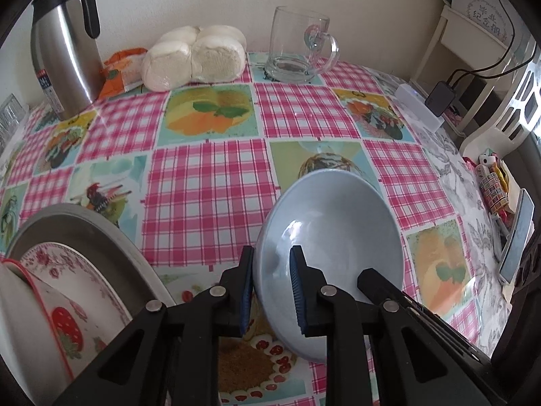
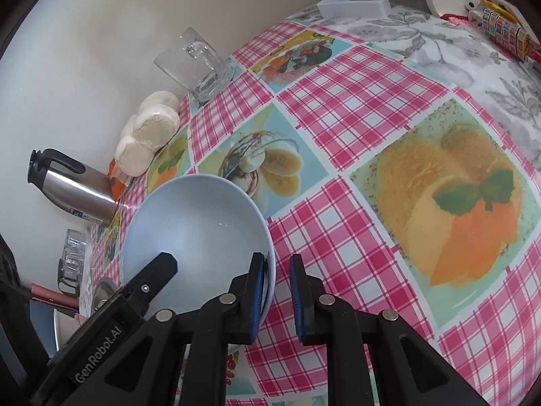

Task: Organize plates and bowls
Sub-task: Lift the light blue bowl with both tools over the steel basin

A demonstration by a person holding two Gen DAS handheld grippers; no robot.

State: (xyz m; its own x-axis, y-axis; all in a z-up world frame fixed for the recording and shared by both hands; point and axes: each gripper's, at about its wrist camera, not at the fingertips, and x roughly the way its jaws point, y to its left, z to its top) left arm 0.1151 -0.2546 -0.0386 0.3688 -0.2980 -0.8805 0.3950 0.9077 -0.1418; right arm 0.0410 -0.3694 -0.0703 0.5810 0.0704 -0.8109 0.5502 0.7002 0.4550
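stack: floral plate (image 1: 88,270) sitting in a steel tray (image 1: 84,223) at far left, on the tabletop (image 1: 209,176)
left gripper (image 1: 270,291): jaws narrow, pinching the near-left rim of the blue bowl (image 1: 331,237)
bowl: tilting on the tabletop, between both grippers
right gripper (image 2: 276,299): jaws narrow, clamping the bowl's (image 2: 199,223) right rim
next, my read: carrying it left to the stack
tip: keep both pinches steady, level the bowl, clear the tray rim before lowering
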